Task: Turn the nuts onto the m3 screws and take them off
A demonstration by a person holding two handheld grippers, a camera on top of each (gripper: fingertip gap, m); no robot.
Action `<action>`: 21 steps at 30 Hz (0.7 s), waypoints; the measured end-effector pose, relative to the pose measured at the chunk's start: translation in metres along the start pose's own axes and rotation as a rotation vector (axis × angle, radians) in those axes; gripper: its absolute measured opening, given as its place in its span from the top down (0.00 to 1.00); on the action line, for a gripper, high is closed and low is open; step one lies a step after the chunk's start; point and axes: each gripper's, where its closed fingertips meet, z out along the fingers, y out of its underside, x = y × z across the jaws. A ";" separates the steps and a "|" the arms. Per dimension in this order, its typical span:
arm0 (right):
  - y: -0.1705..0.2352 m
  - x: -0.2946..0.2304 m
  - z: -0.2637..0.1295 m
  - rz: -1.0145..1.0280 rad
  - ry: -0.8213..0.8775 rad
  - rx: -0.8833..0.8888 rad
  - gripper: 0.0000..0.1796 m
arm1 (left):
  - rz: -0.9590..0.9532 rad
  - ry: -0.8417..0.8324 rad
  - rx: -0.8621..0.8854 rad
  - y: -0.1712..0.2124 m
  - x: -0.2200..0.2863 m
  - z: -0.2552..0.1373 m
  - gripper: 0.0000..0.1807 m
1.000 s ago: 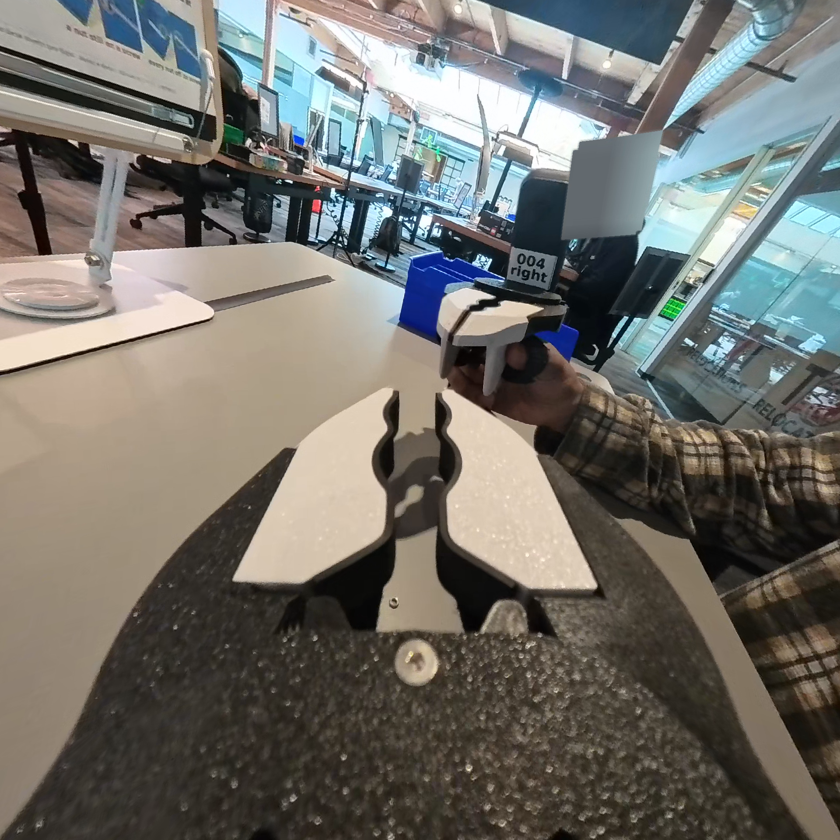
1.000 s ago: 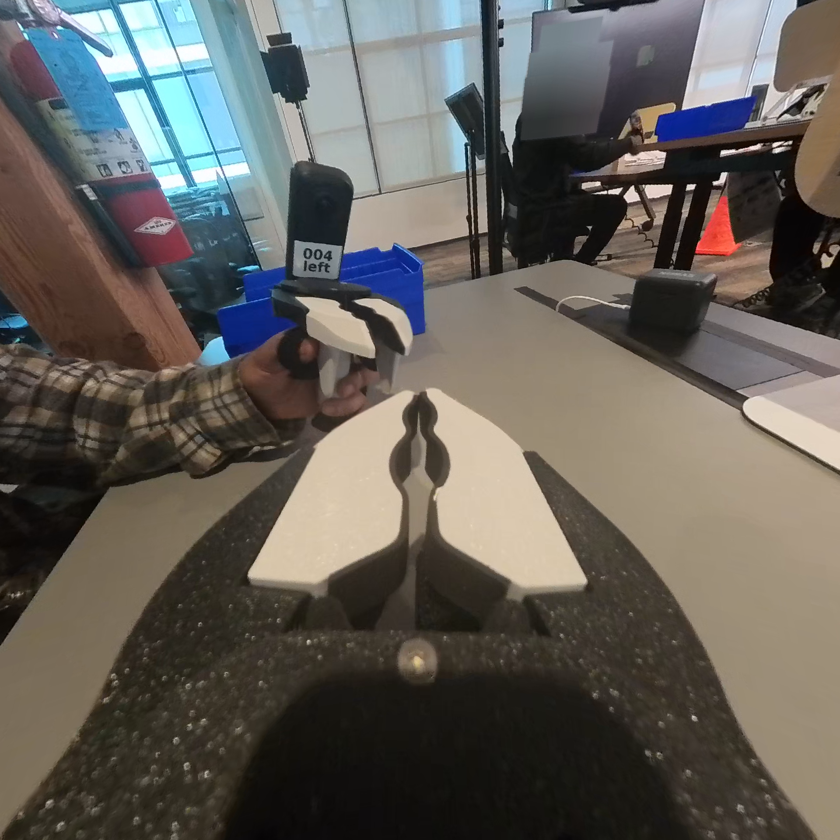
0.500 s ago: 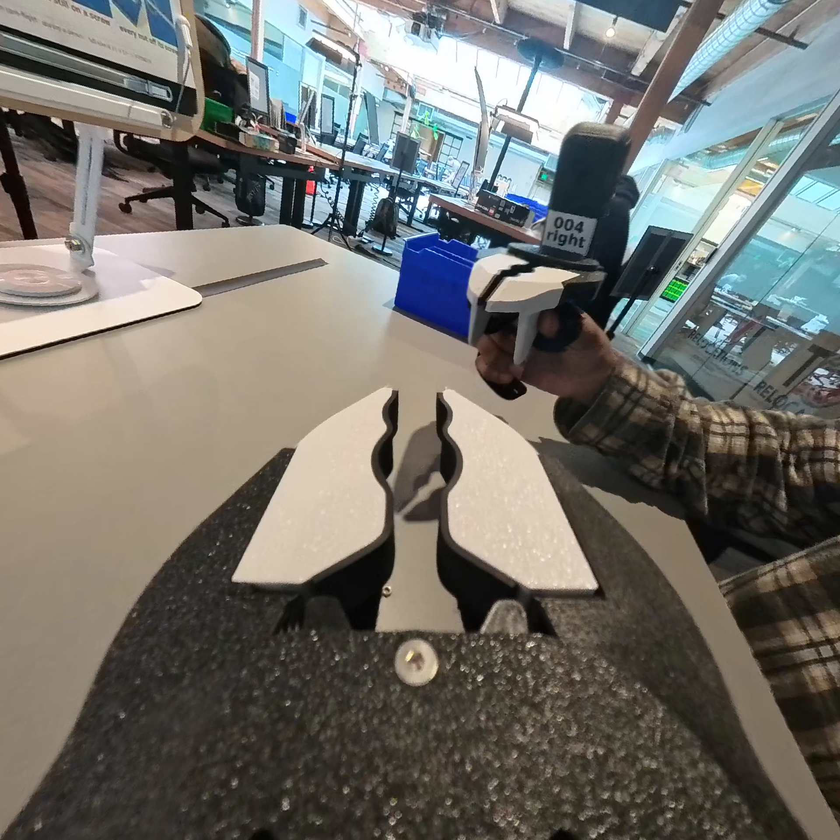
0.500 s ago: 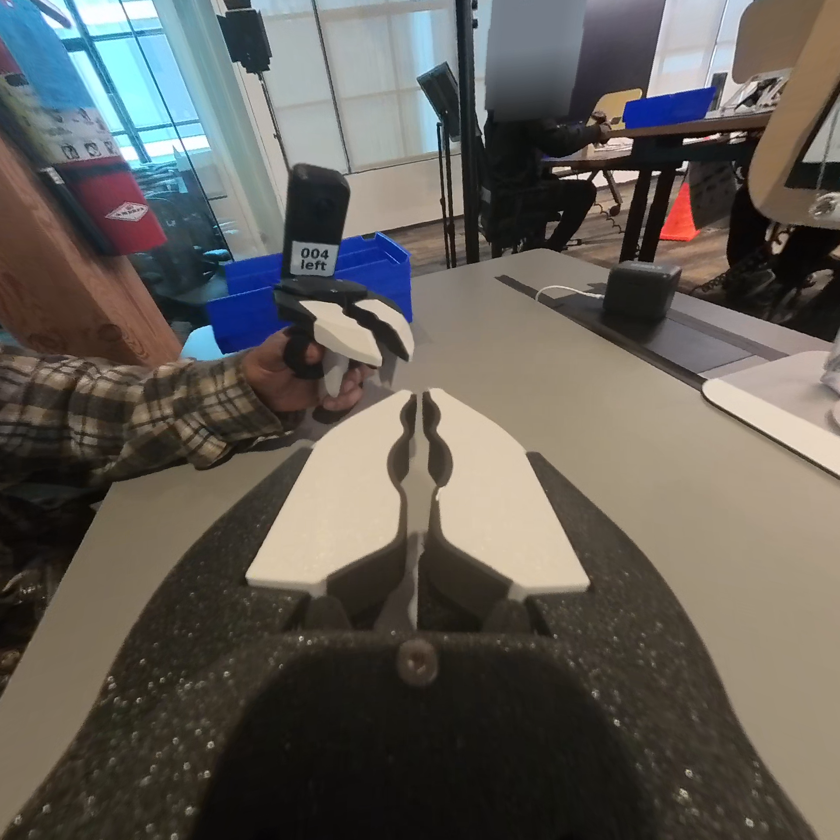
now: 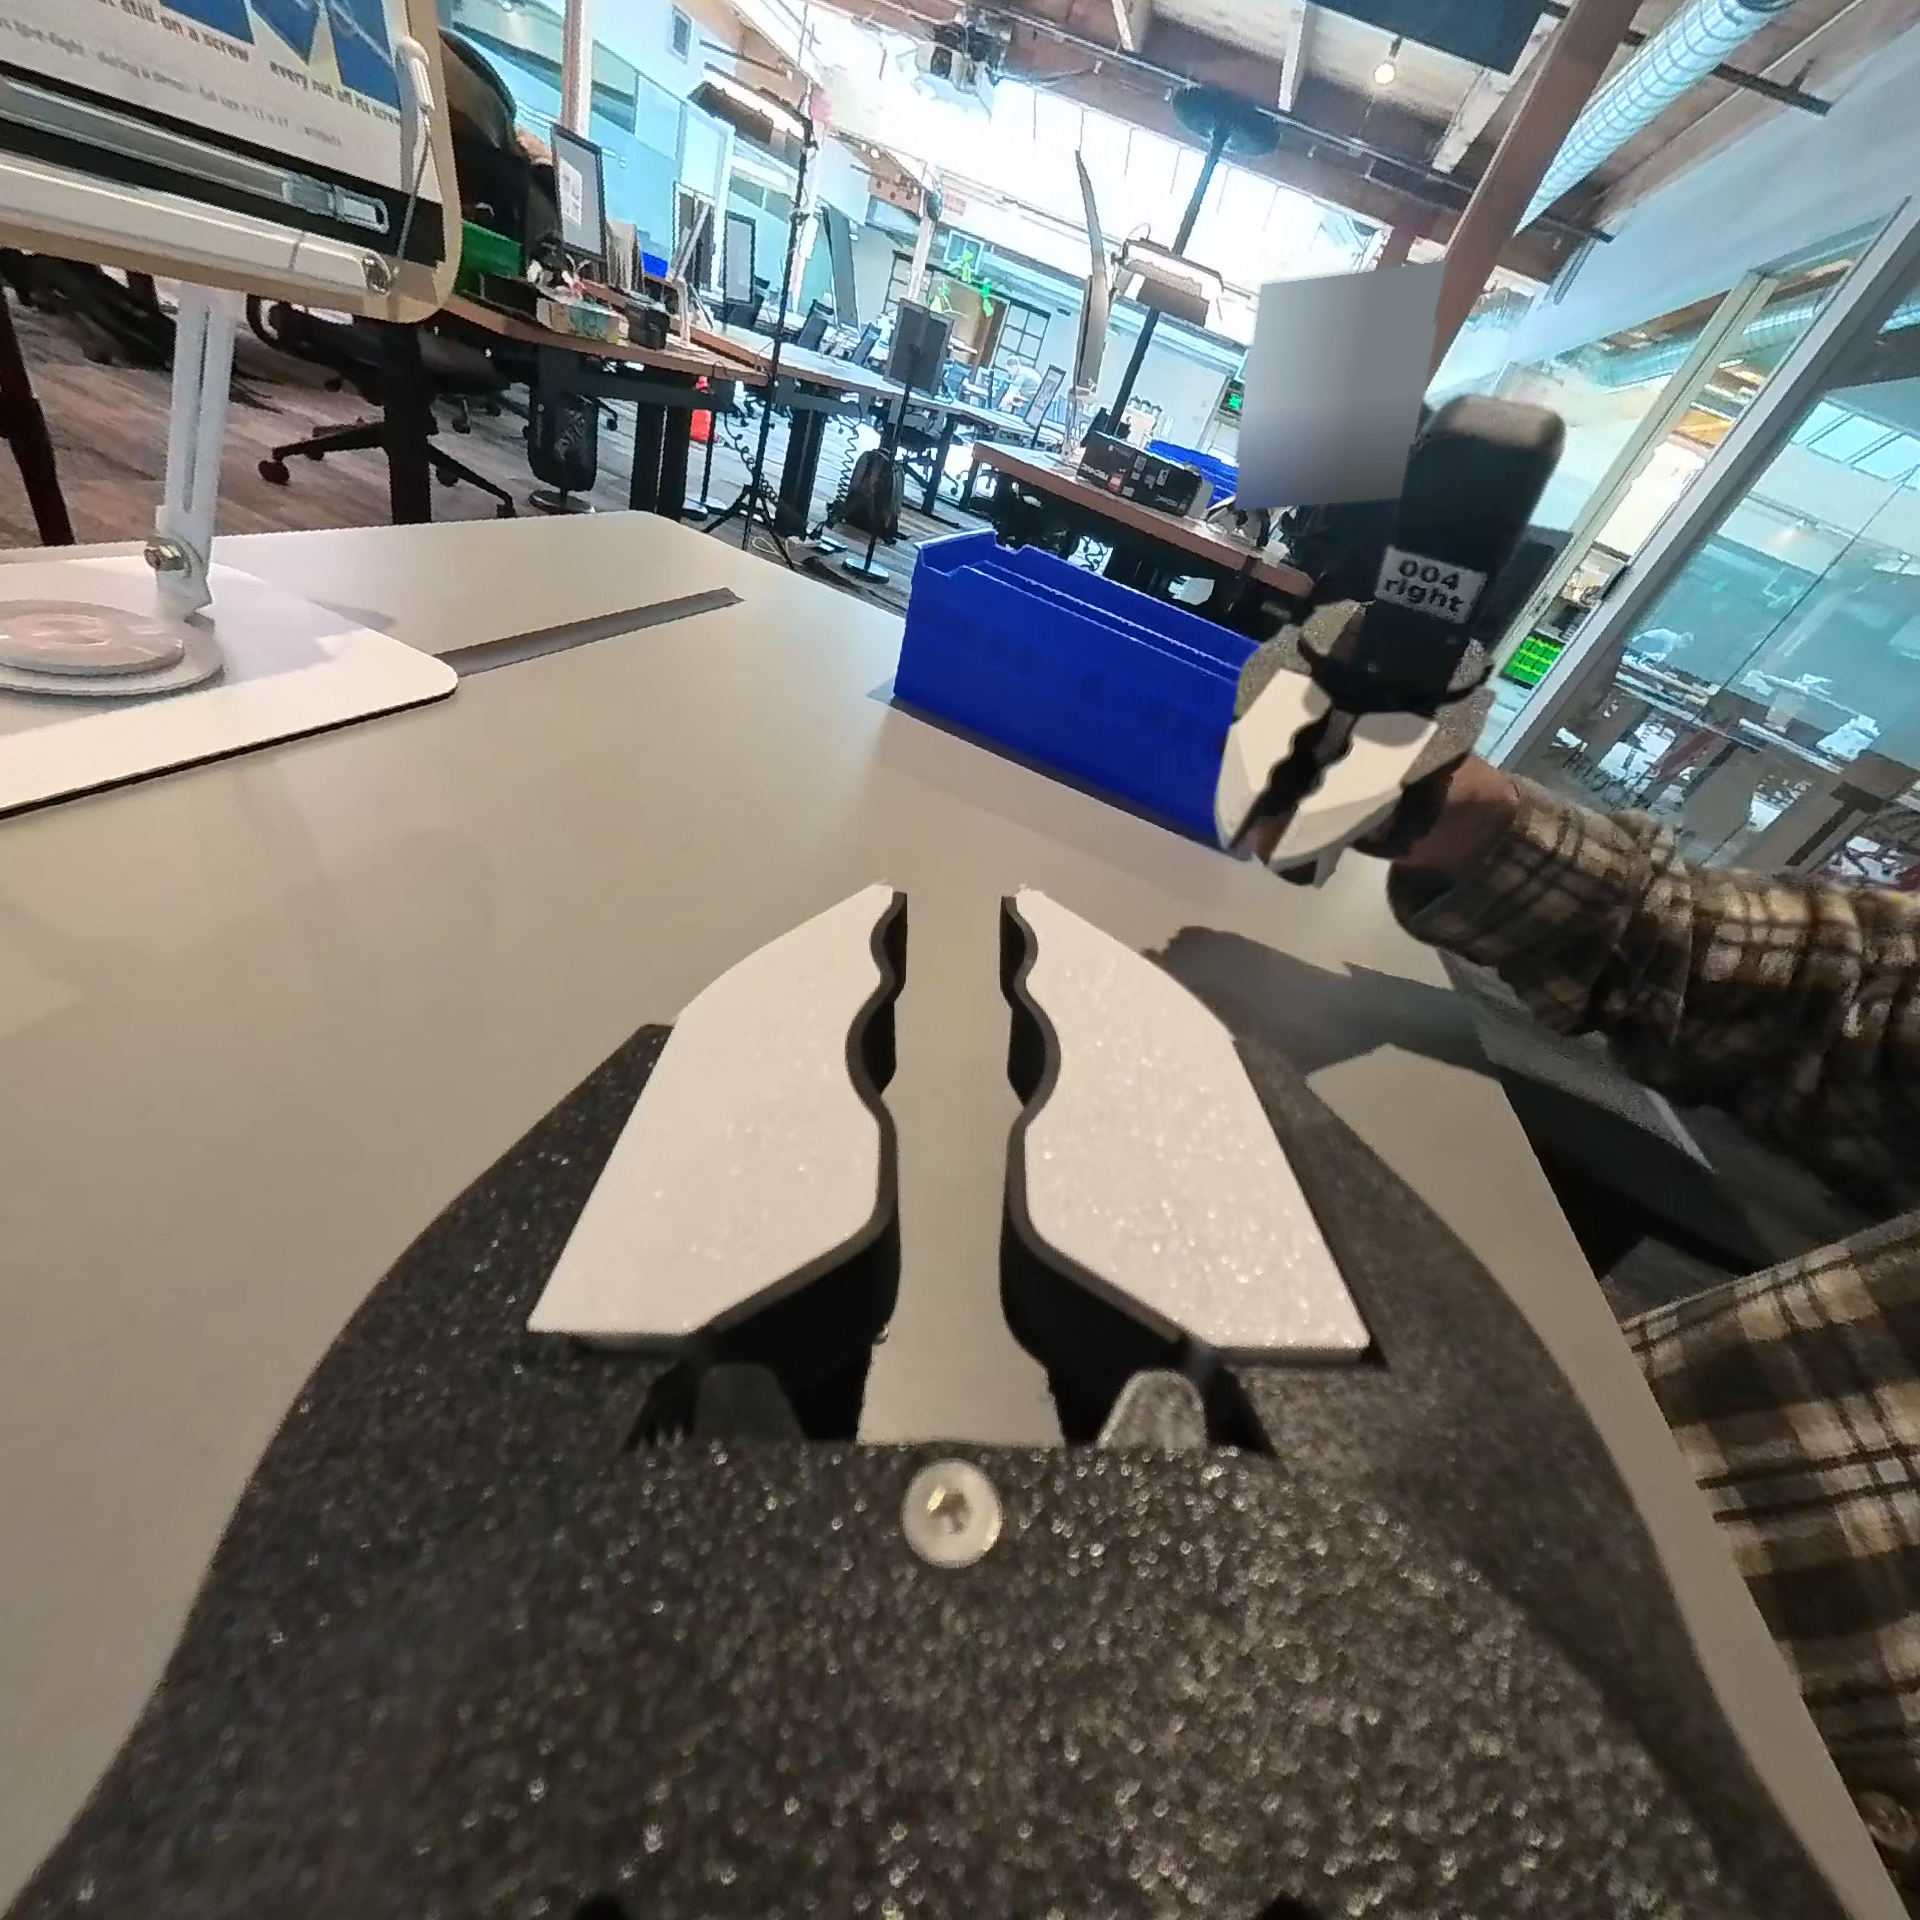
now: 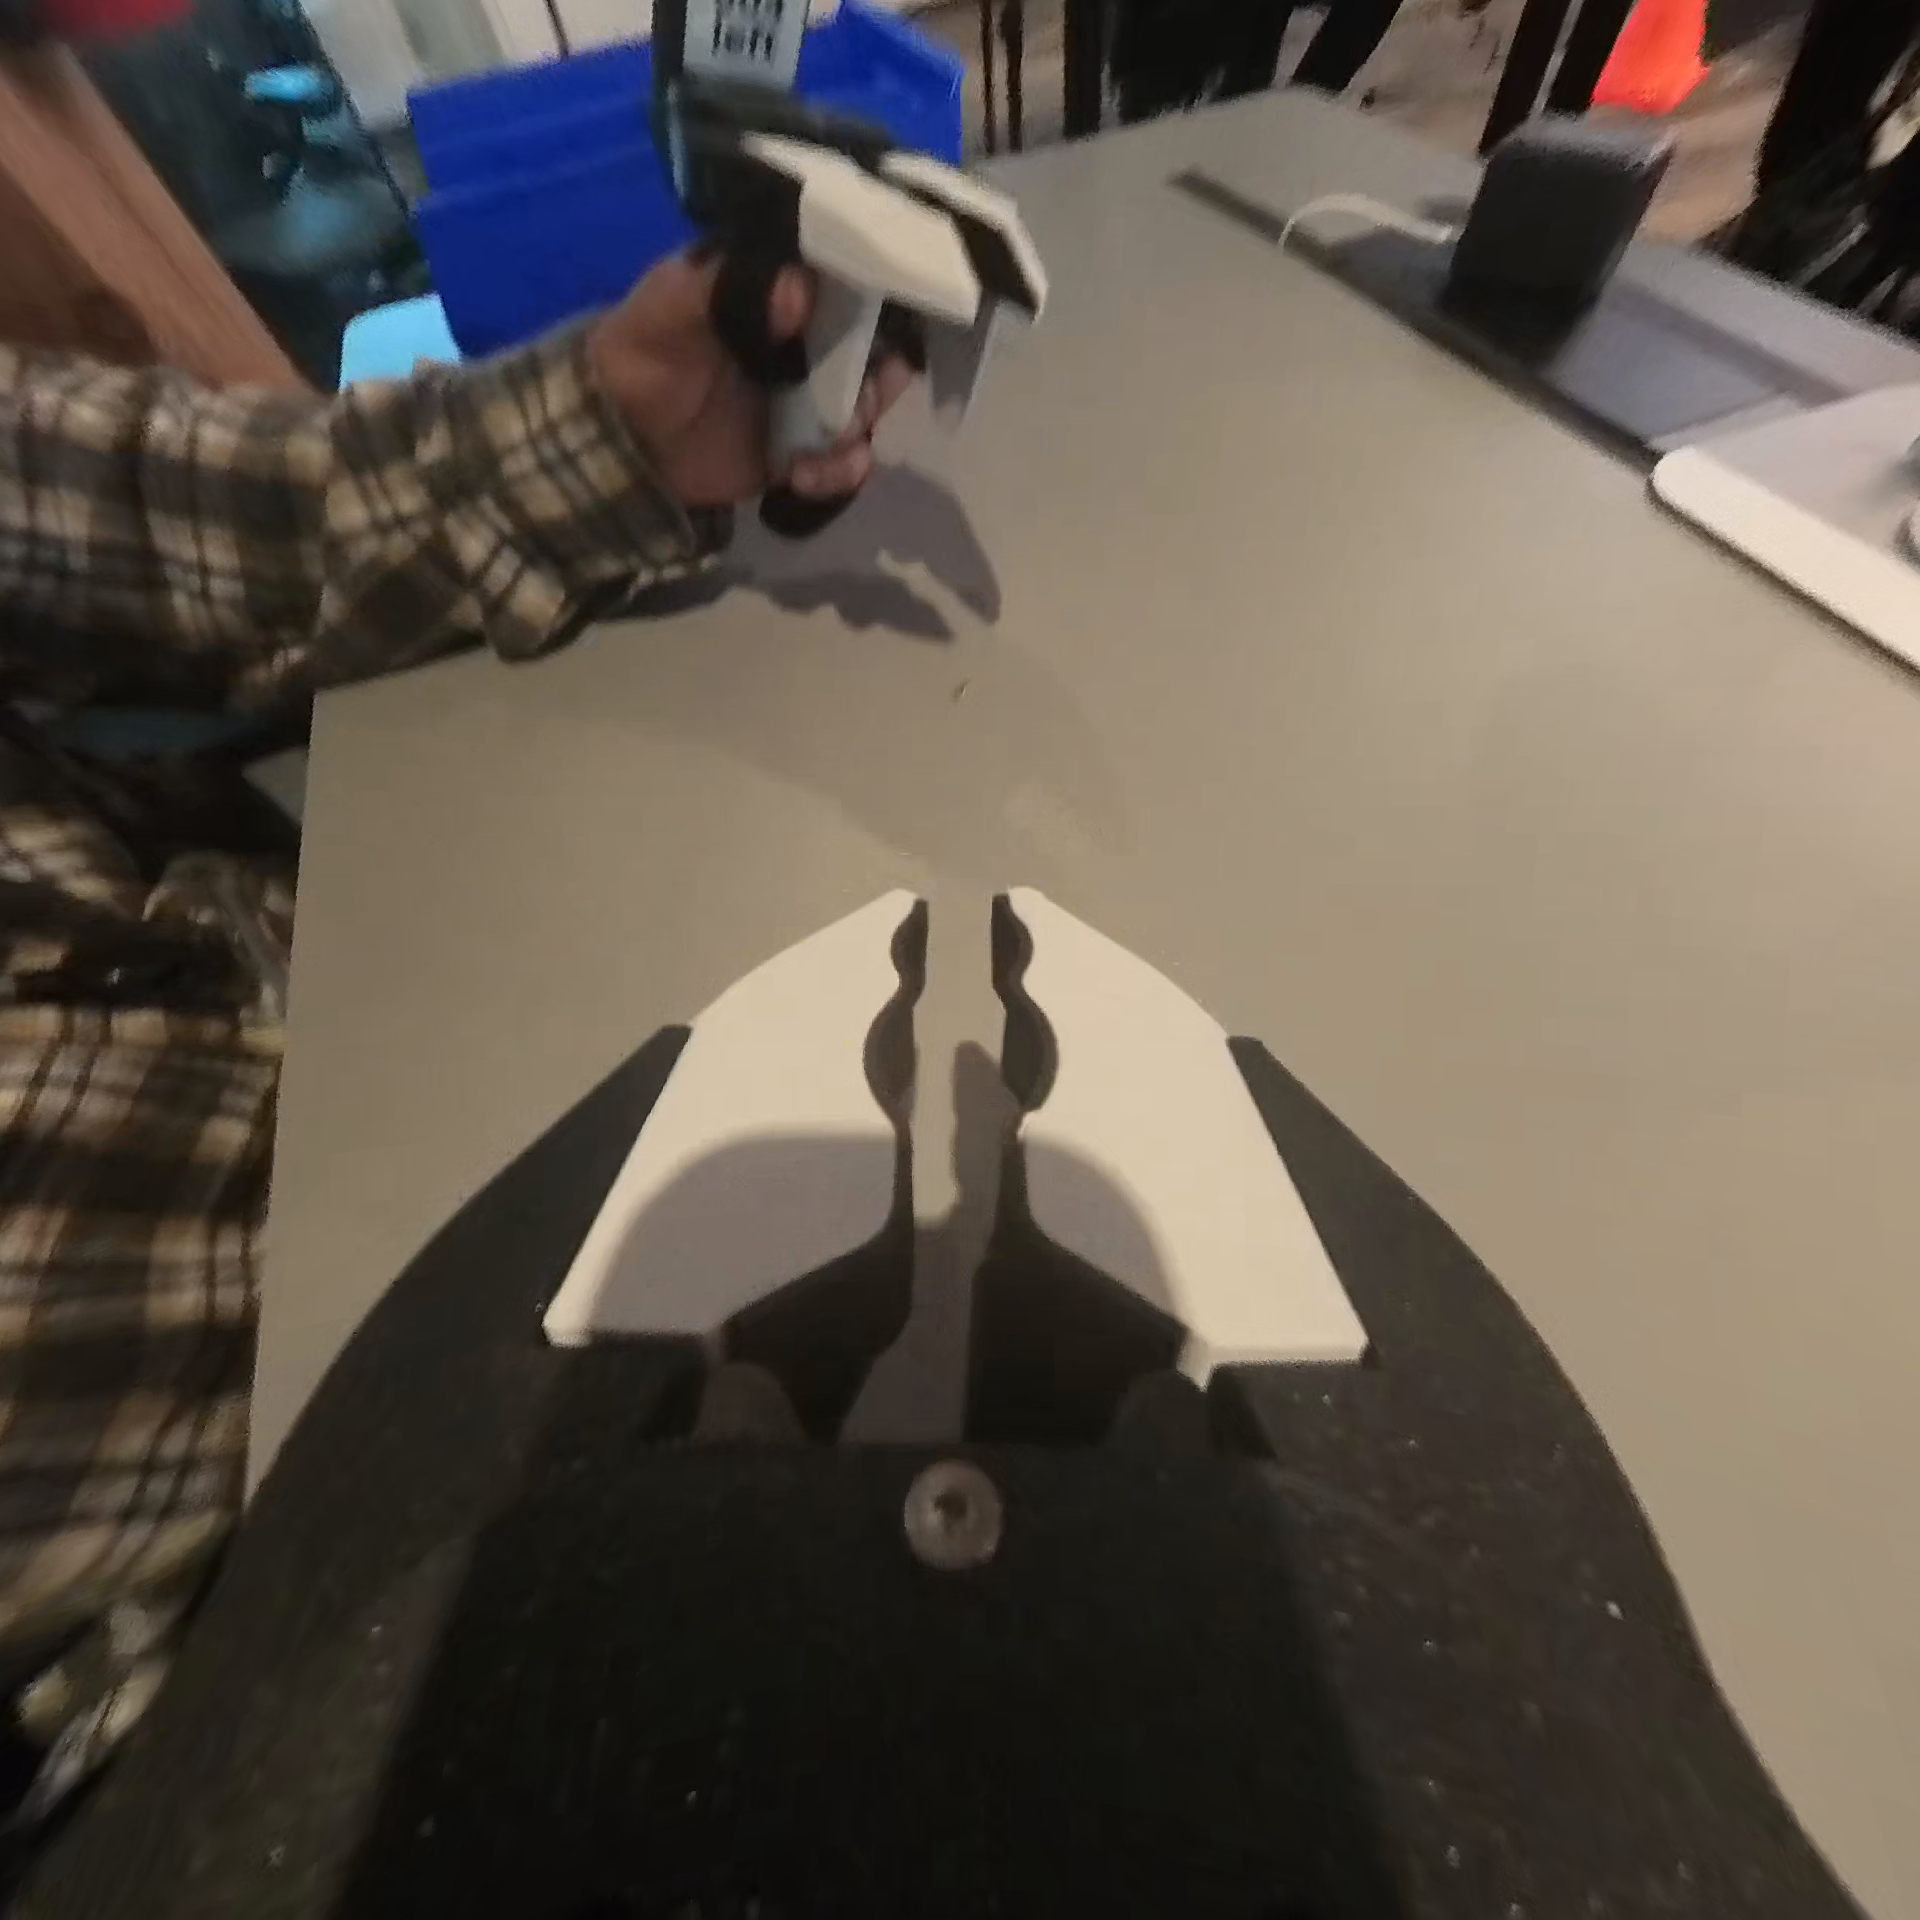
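Jaws of the left gripper (image 5: pixel 948 904) apart, a clear strip of bare grey counter (image 5: pixel 416 935) showing between them, nothing held. Jaws of the right gripper (image 6: pixel 954 899) apart too, by a narrower gap, likewise gripping nothing; view blurred. Both held above the counter, pointing roughly toward each other from opposite sides.

Wide, plain and grey, with a dark strip let into the surface toward the far side. Plaid sleeve (image 5: pixel 1714 997) reaching in from the right edge of the left wrist view, hand wrapped round the handle of the right gripper. Same plaid on the other arm in the right wrist view, hand (image 6: pixel 686 405) closed round the left gripper's handle, lifted clear of the counter with its shadow below.

Blue bin (image 5: pixel 1060 665) at the far edge of the counter, just behind the raised right gripper. White base plate (image 5: pixel 260 686) of a stand off to the left, flat on the counter. Small black box (image 6: pixel 1548 229) on the dark strip, white cable beside it.

Tiny dark speck (image 6: pixel 961 688) on the counter between the two grippers, too small to identify. Nuts and m3 screws: cannot tell where from either view.
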 end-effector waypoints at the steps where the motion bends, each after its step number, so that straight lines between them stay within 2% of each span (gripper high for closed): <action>1: 0.009 -0.004 -0.002 -0.013 -0.022 -0.040 0.93 | 0.002 0.000 -0.003 0.000 0.000 0.000 0.91; 10: 0.069 -0.021 0.018 -0.216 -0.240 -0.363 0.86 | 0.009 -0.010 -0.017 0.004 -0.002 0.001 0.91; 17: 0.091 -0.010 0.040 -0.323 -0.352 -0.518 0.87 | 0.014 -0.014 -0.019 0.004 -0.003 0.000 0.91; 21: 0.091 -0.003 0.044 -0.343 -0.378 -0.525 0.93 | 0.010 -0.012 -0.021 0.004 -0.003 0.001 0.91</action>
